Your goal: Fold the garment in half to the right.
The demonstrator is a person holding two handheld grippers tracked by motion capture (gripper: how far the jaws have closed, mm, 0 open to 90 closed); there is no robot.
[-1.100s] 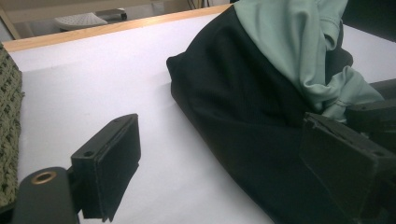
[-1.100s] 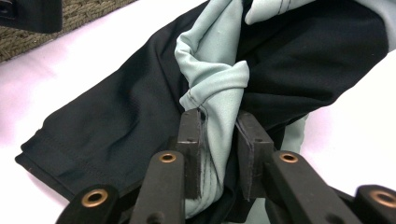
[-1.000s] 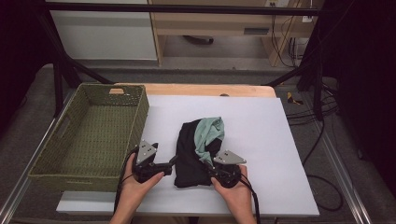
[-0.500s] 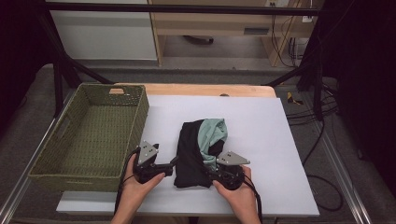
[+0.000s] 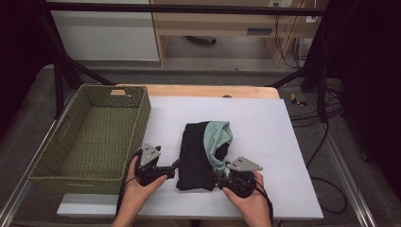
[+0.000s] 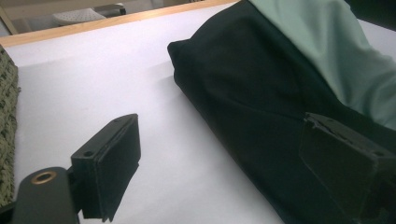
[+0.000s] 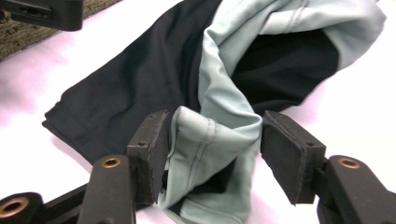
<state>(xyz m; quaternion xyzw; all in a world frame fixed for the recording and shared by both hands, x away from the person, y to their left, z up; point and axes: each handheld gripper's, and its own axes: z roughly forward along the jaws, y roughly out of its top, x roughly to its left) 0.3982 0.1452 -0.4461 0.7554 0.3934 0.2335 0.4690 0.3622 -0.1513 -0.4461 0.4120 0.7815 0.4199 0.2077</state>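
The high view sits above the person's side, looking forward and down over the whole worktop [image 5: 283, 142], fairly far off. The left gripper view rides low and close, looking along its gripper [image 6: 233, 163] at the black garment [image 6: 243, 93] just ahead. The right gripper view's even tighter, its gripper [image 7: 212, 149] right at the mint fold [image 7: 219, 130]. All three share that garment.

dim dark surroundings, brightly lit white table top [image 5: 265, 118], soft shadows, slightly soft close-ups, pinkish overexposure
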